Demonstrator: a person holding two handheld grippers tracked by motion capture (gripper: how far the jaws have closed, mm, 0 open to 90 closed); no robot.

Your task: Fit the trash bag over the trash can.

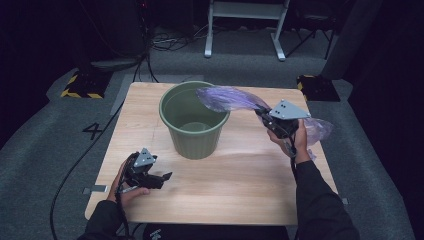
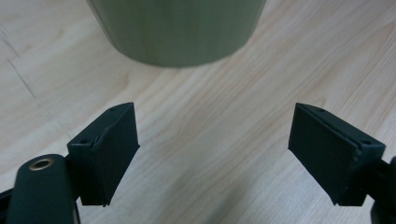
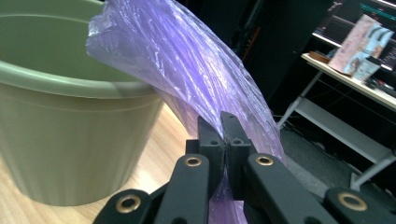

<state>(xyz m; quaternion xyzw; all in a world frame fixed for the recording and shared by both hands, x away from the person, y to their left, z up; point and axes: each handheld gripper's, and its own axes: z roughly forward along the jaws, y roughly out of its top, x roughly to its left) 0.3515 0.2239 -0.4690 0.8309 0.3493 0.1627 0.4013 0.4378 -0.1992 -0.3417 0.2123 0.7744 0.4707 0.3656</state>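
Bag (image 1: 227,98) of thin purple plastic was clamped between the jaws of the right gripper (image 1: 263,117), its free end draped over the rim of the green bucket (image 1: 192,125) on the table (image 1: 240,175) — left gripper (image 1: 167,176) near the bucket's base, jaws apart, nothing between them.

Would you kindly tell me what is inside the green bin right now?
The green bin looks empty: its inner wall and bare bottom show. The purple plastic bag, pinched in the right hand-held gripper, reaches over the rim, hiding a part of the inner wall beneath it.
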